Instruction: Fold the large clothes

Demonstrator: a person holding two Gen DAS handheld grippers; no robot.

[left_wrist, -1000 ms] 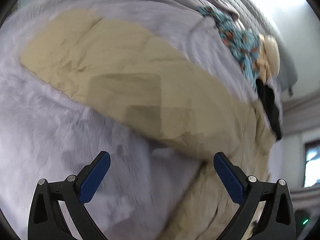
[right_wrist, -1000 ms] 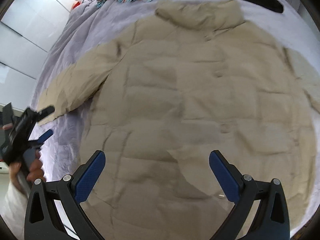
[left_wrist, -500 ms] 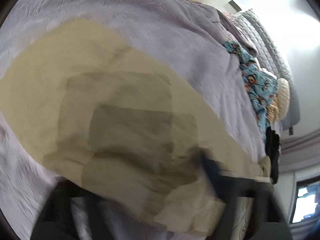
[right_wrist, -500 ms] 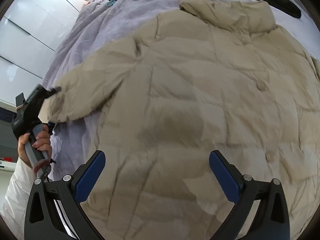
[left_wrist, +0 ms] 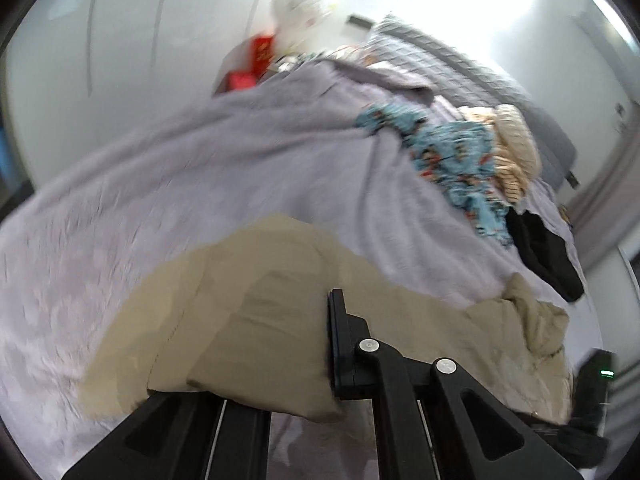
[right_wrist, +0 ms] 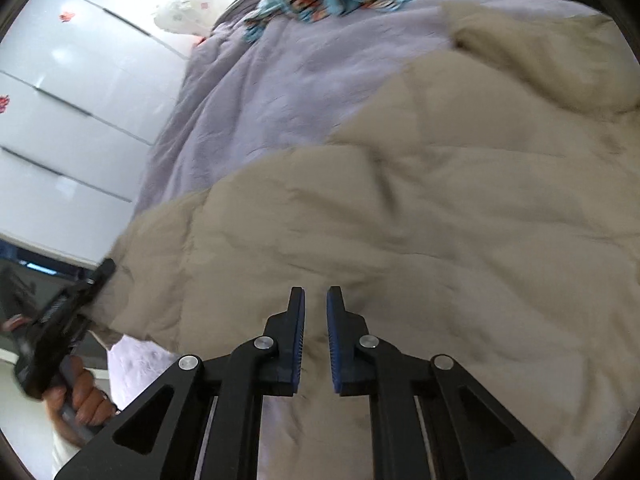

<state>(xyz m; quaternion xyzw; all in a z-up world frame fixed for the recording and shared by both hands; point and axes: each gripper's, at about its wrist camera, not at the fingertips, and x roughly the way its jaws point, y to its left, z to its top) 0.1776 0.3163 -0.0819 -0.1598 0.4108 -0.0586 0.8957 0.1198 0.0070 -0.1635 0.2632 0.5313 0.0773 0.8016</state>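
Note:
A large beige padded jacket (right_wrist: 460, 220) lies spread on a lilac blanket (right_wrist: 280, 80). My left gripper (left_wrist: 320, 340) is shut on the end of the jacket's sleeve (left_wrist: 248, 320), which bulges between its jaws. It also shows at the left of the right wrist view (right_wrist: 86, 284), gripping the sleeve end. My right gripper (right_wrist: 316, 320) is nearly closed on the jacket's lower edge, with a narrow gap between its blue pads (right_wrist: 334, 344).
A blue patterned garment (left_wrist: 452, 156), a cream knit item (left_wrist: 516, 148) and a black garment (left_wrist: 548, 256) lie at the bed's far side. White wardrobe doors (right_wrist: 72, 112) stand to the left. A white stuffed bag (left_wrist: 304, 8) and red boxes (left_wrist: 260, 56) sit beyond the bed.
Both grippers went from wide open to closed. The left one moved onto the sleeve end and clamped it. The right one dropped to the jacket's lower edge.

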